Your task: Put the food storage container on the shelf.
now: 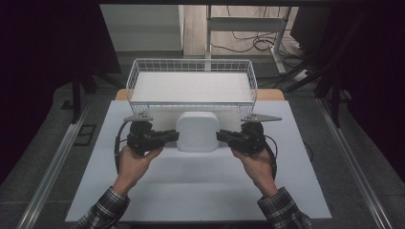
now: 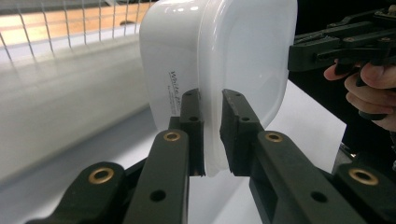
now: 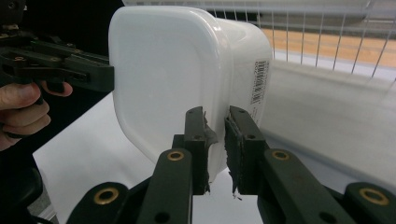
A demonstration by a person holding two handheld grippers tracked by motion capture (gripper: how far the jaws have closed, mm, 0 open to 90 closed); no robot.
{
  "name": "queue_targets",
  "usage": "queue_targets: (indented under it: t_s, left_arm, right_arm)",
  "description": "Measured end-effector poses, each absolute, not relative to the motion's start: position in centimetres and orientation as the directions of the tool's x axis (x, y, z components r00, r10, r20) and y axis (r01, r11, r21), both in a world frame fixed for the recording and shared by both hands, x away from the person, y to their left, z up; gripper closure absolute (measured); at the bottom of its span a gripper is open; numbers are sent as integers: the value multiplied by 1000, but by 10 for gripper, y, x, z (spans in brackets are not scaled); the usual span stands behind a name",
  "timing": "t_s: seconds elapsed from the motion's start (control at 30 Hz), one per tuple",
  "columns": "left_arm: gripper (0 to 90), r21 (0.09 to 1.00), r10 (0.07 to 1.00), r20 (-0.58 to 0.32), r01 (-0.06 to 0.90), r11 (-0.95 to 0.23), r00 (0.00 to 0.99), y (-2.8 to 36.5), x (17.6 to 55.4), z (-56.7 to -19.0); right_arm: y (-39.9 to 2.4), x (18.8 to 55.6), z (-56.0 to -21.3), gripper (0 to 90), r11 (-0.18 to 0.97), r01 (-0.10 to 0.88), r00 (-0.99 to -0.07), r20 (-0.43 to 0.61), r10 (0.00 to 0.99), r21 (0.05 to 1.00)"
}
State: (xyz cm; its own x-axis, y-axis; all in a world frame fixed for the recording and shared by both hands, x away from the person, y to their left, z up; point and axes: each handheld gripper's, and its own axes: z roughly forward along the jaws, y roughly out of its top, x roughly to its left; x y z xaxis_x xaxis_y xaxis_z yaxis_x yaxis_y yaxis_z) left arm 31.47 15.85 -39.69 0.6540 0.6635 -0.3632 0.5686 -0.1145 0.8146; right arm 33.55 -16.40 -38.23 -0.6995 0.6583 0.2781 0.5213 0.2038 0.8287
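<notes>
Glossy rounded-square white plastic container [image 1: 197,131].

Between each pair of jaws sits the rim of the tub [image 2: 219,51], white plastic, smooth and glossy, slightly translucent at the lip, with a printed paper label on its side. The left gripper [image 2: 212,135] is matt black plastic with brass-coloured rivets; the right gripper [image 3: 215,149] has rough, frayed pads. Beyond the jaws, the basket [image 1: 191,67] is thin white-coated wire. Below them, the table [image 1: 200,186] is matt white.
</notes>
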Motion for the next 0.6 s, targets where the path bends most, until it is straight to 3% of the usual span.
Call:
queue_targets:
  t_s: [0.6]
  left_arm:
    - [801, 844, 684, -338, 530, -84, 646, 175, 358, -324]
  right_arm:
    - [-144, 376, -311, 782, 190, 452, -710, 223, 668, 871]
